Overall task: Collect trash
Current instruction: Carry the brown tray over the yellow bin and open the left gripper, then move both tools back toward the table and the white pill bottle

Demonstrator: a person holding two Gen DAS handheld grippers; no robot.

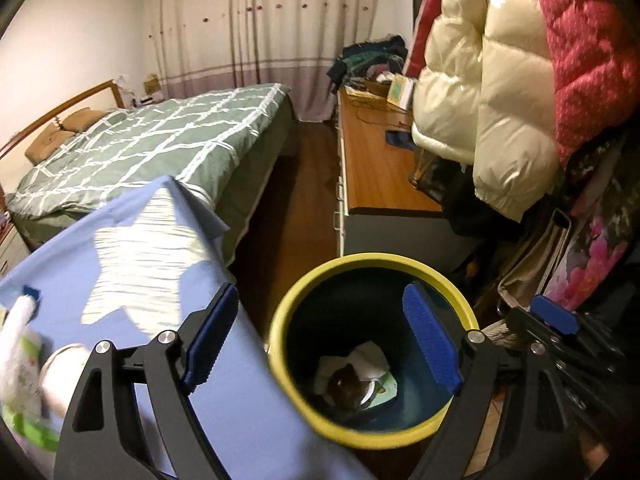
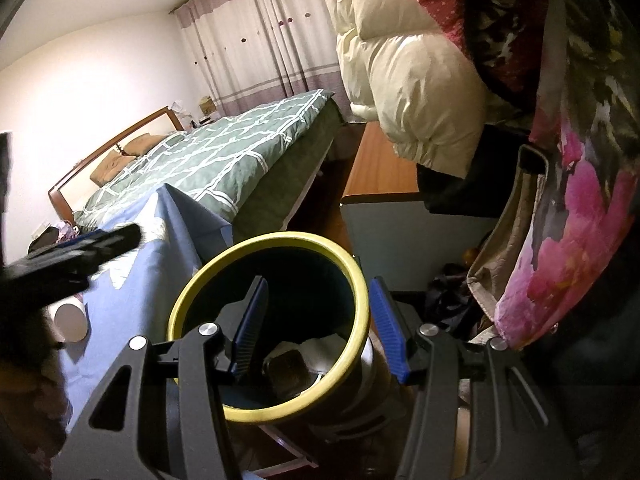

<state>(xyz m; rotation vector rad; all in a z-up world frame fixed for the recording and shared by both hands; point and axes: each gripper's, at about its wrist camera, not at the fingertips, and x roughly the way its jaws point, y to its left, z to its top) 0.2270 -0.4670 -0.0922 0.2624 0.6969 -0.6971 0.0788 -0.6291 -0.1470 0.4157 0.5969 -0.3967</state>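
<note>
The bin [image 1: 374, 350], a round dark tub with a smooth yellow rim, stands just beside the blue-covered table [image 1: 132, 264], and crumpled white paper [image 1: 368, 362] and other scraps already lie at its bottom. The left gripper [image 1: 320, 340] hangs over the bin's mouth with its jaws spread wide and nothing between the ribbed blue pads, so a drop looks just finished. The right gripper [image 2: 320, 330] straddles the rim's right side, one finger inside, one outside; whether the pads actually press on it cannot be told. To do the step well, the bin should be kept steady and upright while the left goes for the pale cup [image 2: 72, 318] and the soft green-and-white wrapper [image 1: 20, 376] on the smooth cloth.
</note>
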